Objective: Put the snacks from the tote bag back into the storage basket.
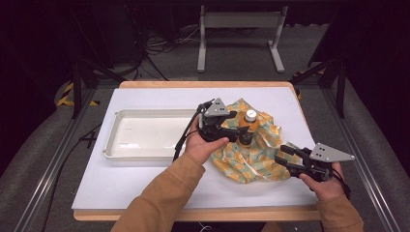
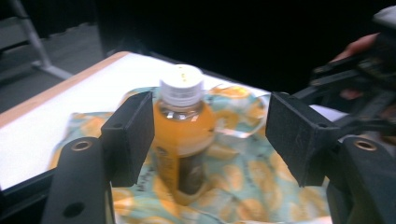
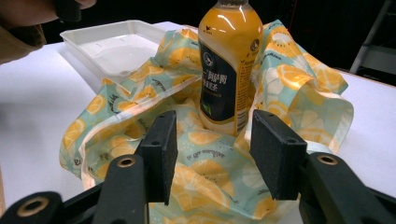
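At the bench's [image 1: 145, 193] three o'clock side, an upright orange-juice bottle with white cap [image 1: 249, 126] stands on crumpled citrus-print cloth [image 1: 251, 159], both left tongs [image 1: 240, 131] and right tongs [image 1: 286, 162] open, gripping nothing; tugging the cloth could topple it.
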